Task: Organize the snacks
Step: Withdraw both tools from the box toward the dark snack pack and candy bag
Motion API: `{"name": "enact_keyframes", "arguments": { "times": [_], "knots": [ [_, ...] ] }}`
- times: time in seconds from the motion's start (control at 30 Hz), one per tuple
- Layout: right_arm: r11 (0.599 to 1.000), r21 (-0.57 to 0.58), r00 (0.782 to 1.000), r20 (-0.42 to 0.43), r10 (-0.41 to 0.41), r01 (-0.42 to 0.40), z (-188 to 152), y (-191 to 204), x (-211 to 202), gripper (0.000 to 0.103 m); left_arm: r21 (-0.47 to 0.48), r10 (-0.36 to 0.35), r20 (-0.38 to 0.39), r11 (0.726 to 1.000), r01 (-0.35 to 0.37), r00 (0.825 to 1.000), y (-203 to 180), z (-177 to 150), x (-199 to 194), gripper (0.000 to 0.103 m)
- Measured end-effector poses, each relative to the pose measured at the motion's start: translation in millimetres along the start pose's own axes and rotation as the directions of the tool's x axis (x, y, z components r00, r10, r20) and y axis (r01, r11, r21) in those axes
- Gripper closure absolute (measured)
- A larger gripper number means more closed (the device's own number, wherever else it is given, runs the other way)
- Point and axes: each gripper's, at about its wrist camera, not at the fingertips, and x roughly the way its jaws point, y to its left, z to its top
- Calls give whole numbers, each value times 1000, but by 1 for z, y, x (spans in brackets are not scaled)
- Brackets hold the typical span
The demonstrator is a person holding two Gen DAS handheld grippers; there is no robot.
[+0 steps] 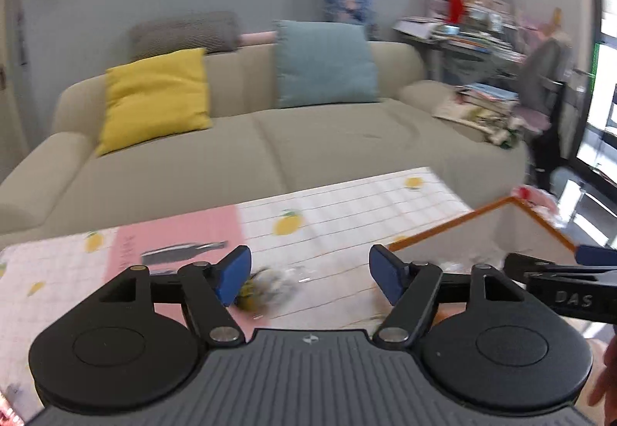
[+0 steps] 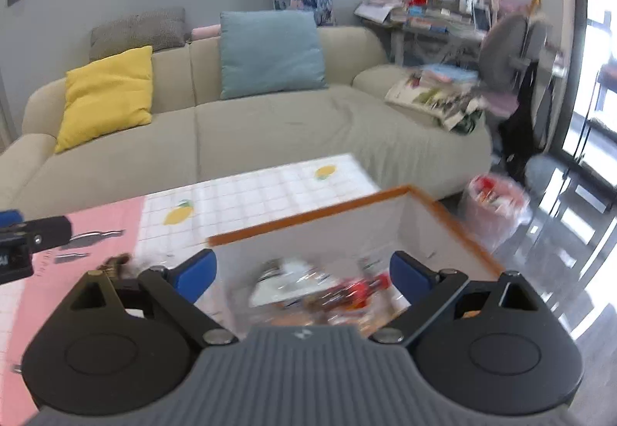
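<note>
A white box with an orange rim (image 2: 308, 221) stands on the table at the right; it also shows in the left wrist view (image 1: 443, 229). Several snack packets (image 2: 339, 295) lie inside it, blurred. My right gripper (image 2: 302, 277) is open and empty above the box. My left gripper (image 1: 310, 275) is open and empty above the table. A clear wrapped snack (image 1: 270, 287) lies on the cloth beside its left finger. Another small snack (image 2: 115, 264) lies left of the box. The right gripper's finger shows at the right of the left wrist view.
The table (image 1: 327, 210) has a pink and white lemon-print cloth. A beige sofa (image 2: 270, 125) with yellow and blue cushions stands behind it. A bin with a plastic bag (image 2: 497, 206) stands on the floor at the right. Cluttered shelves stand at the back right.
</note>
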Motion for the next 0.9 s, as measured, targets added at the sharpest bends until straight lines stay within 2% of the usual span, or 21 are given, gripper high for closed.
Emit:
{"name": "enact_keyframes", "arguments": {
  "times": [0.1,0.23,0.27,0.4,0.5,0.67,0.9],
  "knots": [
    [1000,18,1000,-14,24,-24,-9,21,5,8,-29,55,-15,998,-55,998,24,-13,2,21],
    [998,-21,998,-36,60,-61,-24,53,12,7,-60,107,-48,992,-110,993,48,-33,7,20],
    [995,-50,995,-49,87,-89,-34,70,18,7,-62,118,-56,991,-121,991,52,-38,9,20],
    [989,-98,993,-53,105,-110,-49,91,25,7,-56,136,-80,988,-141,987,68,-63,17,20],
    [978,-144,987,-82,138,-149,-64,108,34,7,-76,113,-115,990,-122,987,79,-77,26,20],
    [960,-214,980,-122,159,-183,-78,126,52,9,-111,67,-121,991,-80,990,92,-90,34,21],
    [945,-241,968,-171,184,-222,-82,137,83,13,-124,56,-183,989,-80,982,104,-92,56,22]
  ]
}}
